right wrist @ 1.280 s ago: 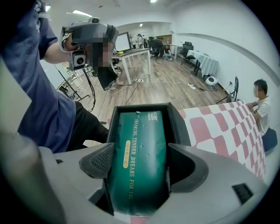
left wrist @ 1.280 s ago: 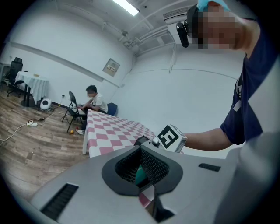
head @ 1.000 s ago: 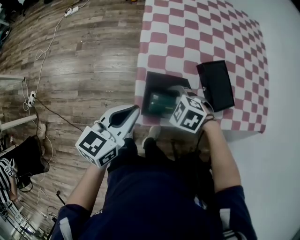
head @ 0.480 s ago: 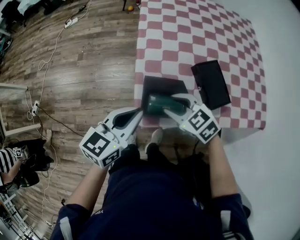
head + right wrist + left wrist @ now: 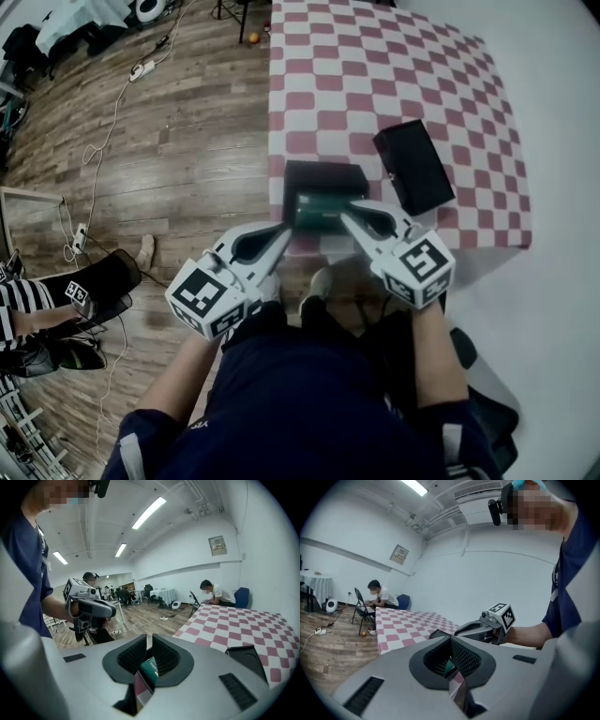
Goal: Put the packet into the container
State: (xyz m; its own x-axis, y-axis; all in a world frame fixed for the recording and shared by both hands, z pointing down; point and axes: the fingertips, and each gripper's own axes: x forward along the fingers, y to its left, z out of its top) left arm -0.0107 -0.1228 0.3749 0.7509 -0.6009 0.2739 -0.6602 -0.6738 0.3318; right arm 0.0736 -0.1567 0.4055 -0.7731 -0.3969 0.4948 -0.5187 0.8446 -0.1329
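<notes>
A green packet (image 5: pixel 317 212) hangs over the near edge of a black container (image 5: pixel 324 178) on the red-and-white checked table (image 5: pixel 375 75). My left gripper (image 5: pixel 283 229) meets the packet's left end, and in the left gripper view its jaws are shut on the green packet (image 5: pixel 449 668). My right gripper (image 5: pixel 344 215) comes in from the right. Its jaws are closing, and the packet (image 5: pixel 151 667) sits pinched between them in the right gripper view. Each gripper shows in the other's view: the right gripper (image 5: pixel 486 626) and the left gripper (image 5: pixel 87 607).
A second black box part (image 5: pixel 413 166) lies on the table to the right of the container. Wooden floor with cables (image 5: pixel 112 94) spreads to the left. A person (image 5: pixel 216 594) sits on a chair at the table's far end. My legs stand against the table's near edge.
The right gripper has swung from beside the container round to the packet's right end and its jaws have closed on it. The left gripper stays at the packet's left end.
</notes>
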